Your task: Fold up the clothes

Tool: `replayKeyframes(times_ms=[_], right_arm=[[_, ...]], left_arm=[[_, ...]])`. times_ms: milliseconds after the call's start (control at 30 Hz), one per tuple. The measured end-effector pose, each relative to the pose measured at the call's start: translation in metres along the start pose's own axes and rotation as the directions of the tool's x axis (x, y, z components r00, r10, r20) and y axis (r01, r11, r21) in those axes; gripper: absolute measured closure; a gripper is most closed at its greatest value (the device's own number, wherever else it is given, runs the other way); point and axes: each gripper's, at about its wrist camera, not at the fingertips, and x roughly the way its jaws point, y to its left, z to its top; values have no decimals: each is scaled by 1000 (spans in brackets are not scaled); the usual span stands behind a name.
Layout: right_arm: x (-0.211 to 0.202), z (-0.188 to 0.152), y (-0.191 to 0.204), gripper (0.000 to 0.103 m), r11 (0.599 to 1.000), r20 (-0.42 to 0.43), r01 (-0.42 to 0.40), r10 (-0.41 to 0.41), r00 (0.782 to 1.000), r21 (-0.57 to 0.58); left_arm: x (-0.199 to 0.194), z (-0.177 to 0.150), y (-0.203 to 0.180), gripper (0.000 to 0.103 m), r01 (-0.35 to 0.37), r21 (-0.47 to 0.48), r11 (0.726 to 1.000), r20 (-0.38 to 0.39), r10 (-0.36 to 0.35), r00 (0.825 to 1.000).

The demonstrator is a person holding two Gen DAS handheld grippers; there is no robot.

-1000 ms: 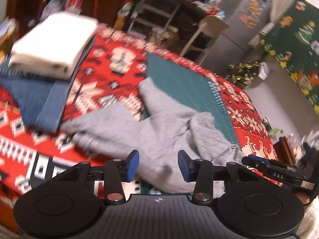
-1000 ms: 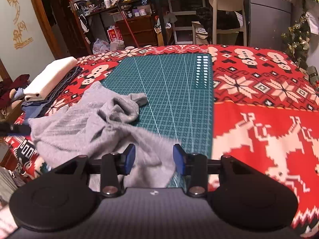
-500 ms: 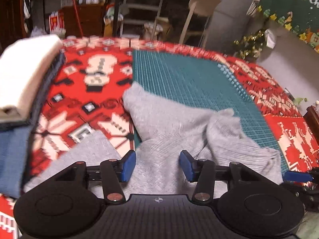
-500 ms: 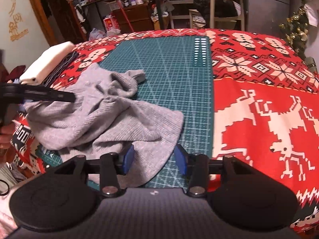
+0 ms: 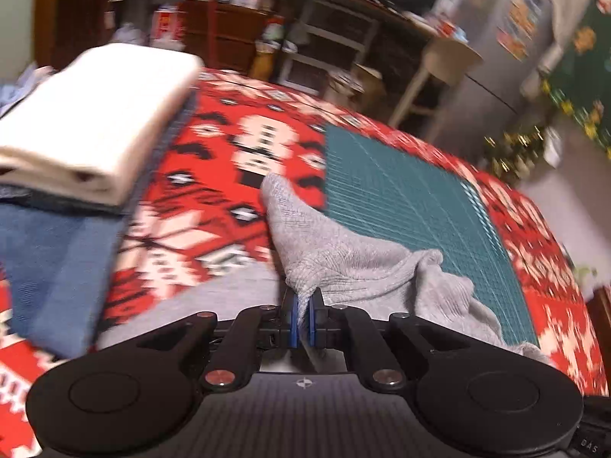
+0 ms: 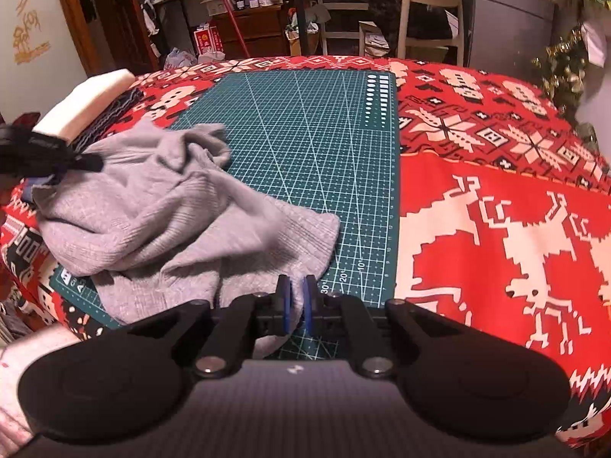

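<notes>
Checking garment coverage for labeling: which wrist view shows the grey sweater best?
Right wrist view: the grey sweater is sharp and almost whole, crumpled across the green cutting mat. The left wrist view is motion-blurred and shows only a bunched part rising from the left gripper, which is shut on it.

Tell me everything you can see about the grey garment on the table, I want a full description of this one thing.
The grey garment looks like a soft ribbed knit, plain grey, without print. It lies crumpled and unfolded, partly on the green cutting mat and partly on the red patterned cloth. One end rises to a point in the left wrist view. The left gripper has just closed on a fold of it, and the right gripper has just closed on its near edge. A hem or cuff lies flat on the mat.
</notes>
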Motion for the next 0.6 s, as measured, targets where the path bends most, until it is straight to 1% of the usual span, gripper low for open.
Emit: replayKeyframes(times_ms=[100,167,267,367,500,567,600], right_arm=[[1,-1,-1,95,1000,-3,-6,6,1000,1],[2,0,-1,95,1000,-3,-9,9,1000,-1],[2,1,-4,92,1000,-4,-14,14,1000,13],[-1,4,-7,82,1000,9,1,-2,1000,21],[-10,10,-11,81,999,39,-8,6,999,39],[-13,14,-9,81,999,61,-27,24,998,41],[-12,17,-7,81,999,68,-36,34,997,36]], left_arm=[[-8,-2,18,97,-11,-54,998,-2,11,1000],[-12,-6,24,97,-12,-71,997,-5,12,1000],[-17,-11,25,97,-14,-71,997,-6,14,1000],[-20,-12,23,94,17,-62,998,-13,-18,1000],[-26,-13,20,93,43,-51,998,3,-43,999],[-29,-12,19,88,56,-52,997,6,-56,998],[-31,-12,18,88,60,-52,997,7,-60,998]])
